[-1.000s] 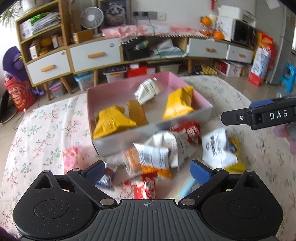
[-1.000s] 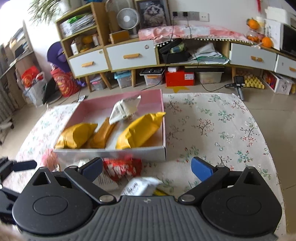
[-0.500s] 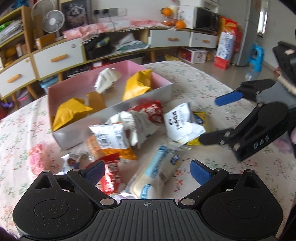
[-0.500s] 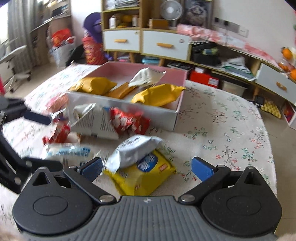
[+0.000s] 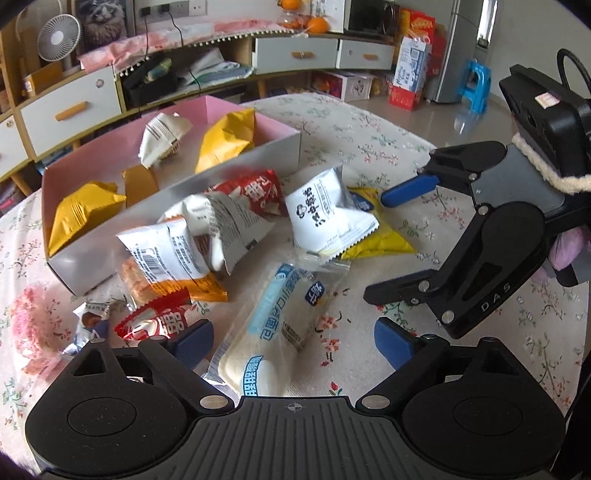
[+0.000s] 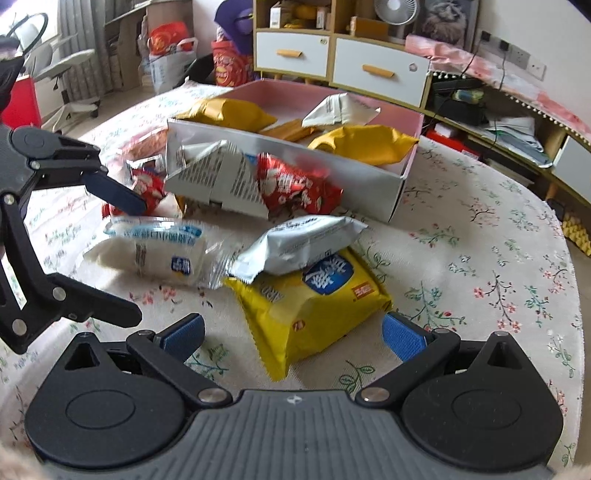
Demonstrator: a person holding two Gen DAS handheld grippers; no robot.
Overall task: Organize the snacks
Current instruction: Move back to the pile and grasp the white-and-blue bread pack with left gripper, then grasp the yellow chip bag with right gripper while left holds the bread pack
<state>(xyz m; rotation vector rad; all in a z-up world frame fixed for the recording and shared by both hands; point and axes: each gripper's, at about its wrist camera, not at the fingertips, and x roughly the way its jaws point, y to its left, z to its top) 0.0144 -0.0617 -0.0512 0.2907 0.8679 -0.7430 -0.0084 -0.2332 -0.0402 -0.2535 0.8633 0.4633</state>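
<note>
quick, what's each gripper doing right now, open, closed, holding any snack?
Left gripper: jaws closing around the long white bread pack, not yet gripping.
Right gripper: open over the yellow snack pack, holding nothing.

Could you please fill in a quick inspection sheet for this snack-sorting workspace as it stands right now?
Surface: floral tablecloth.
Job's things: pink box holds yellow packets; long bread pack, yellow pack and red packet lie outside.
Clutter: pink item by the box.
Grippers: left gripper closing around the bread pack, pads not touching; right gripper open astride the yellow pack.
Cables: wall plug leads.
Surroundings: cabinets, fan.
</note>
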